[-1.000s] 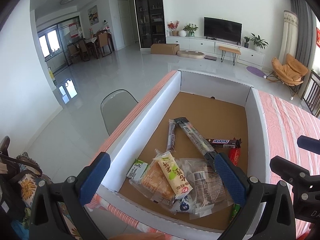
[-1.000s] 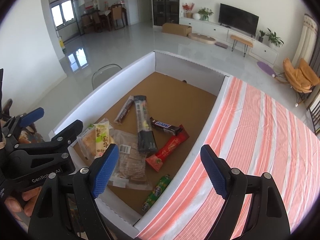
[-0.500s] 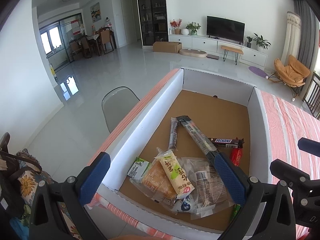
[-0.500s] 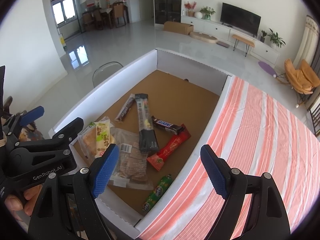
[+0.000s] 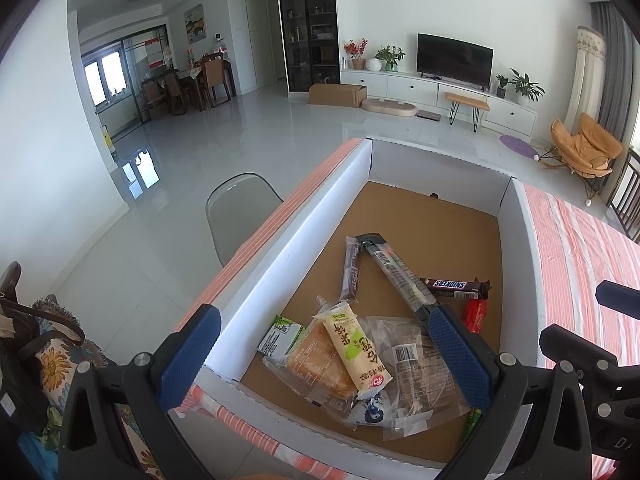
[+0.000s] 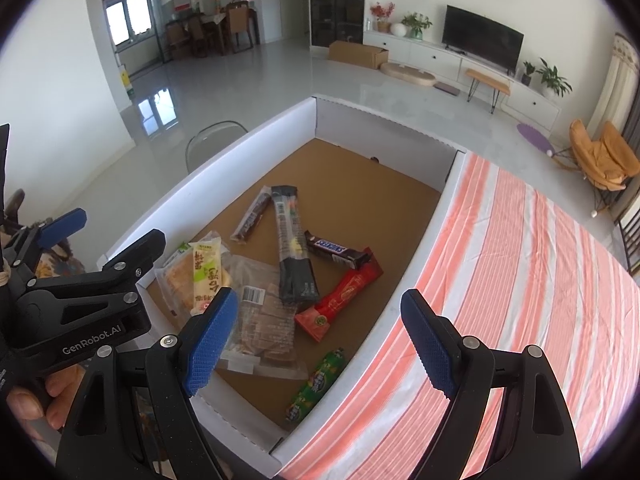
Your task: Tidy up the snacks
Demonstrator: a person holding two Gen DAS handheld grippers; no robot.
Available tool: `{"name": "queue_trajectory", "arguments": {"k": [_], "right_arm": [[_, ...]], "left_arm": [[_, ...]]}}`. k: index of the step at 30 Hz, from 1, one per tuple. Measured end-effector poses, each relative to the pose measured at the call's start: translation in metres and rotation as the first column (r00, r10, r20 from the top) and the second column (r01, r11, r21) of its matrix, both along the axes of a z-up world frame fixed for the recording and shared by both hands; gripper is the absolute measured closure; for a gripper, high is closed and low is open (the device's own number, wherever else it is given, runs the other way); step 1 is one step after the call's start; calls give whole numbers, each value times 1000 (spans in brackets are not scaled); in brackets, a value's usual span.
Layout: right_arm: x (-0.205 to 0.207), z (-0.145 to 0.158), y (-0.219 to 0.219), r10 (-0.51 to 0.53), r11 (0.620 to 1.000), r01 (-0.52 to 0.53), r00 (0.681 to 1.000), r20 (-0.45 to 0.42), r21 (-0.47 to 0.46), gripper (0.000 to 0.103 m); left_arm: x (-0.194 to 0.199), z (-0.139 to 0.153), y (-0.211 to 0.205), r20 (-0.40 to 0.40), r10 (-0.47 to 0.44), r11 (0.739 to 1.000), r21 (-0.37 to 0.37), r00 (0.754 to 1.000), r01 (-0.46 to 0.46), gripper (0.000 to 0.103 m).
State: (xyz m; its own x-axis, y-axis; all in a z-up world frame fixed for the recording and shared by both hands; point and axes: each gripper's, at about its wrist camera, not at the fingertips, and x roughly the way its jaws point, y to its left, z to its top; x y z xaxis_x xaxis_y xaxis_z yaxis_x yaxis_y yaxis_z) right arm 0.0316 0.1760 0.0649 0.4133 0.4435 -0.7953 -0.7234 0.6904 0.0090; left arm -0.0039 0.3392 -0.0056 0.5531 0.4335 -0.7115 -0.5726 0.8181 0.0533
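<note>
A white-walled cardboard box [image 5: 296, 240] with a brown floor holds several snacks. Among them are a Snickers bar [image 5: 454, 286], a long dark packet [image 5: 394, 270], a thin dark bar [image 5: 351, 272], a yellow-green packet [image 5: 356, 348] lying on a bread packet [image 5: 316, 368], a clear bag of brown bread [image 5: 416, 372] and a red packet [image 6: 344, 296]. A green candy roll [image 6: 316, 384] lies by the near right wall. My left gripper [image 5: 324, 360] hovers open over the box's near left corner. Open and holding nothing, my right gripper [image 6: 320, 340] hangs above the near right wall.
The box sits on a table with an orange-and-white striped cloth [image 6: 520, 300] stretching to the right. A grey chair [image 5: 240, 208] stands beyond the box's left wall. A floral bag [image 5: 52, 364] lies at the far left. A person's hand [image 6: 24, 400] holds the left gripper.
</note>
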Motion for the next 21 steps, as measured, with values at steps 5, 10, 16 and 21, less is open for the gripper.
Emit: {"name": "queue_trajectory", "arguments": {"k": [5, 10, 16, 21], "right_arm": [[0, -1, 0, 2, 1000, -2, 1000, -1, -2, 17], [0, -2, -1, 1, 1000, -1, 1000, -3, -3, 17], [3, -4, -2, -3, 1000, 3, 1000, -14, -3, 17], [3, -6, -1, 2, 1000, -2, 1000, -18, -3, 17]], "left_arm": [[0, 0, 0, -1, 1, 1000, 2, 1000, -1, 0], [0, -1, 1, -5, 5, 1000, 5, 1000, -5, 0], [0, -2, 2, -5, 1, 1000, -9, 1000, -1, 0], [-1, -2, 2, 2, 3, 1000, -24, 1000, -3, 0]]}}
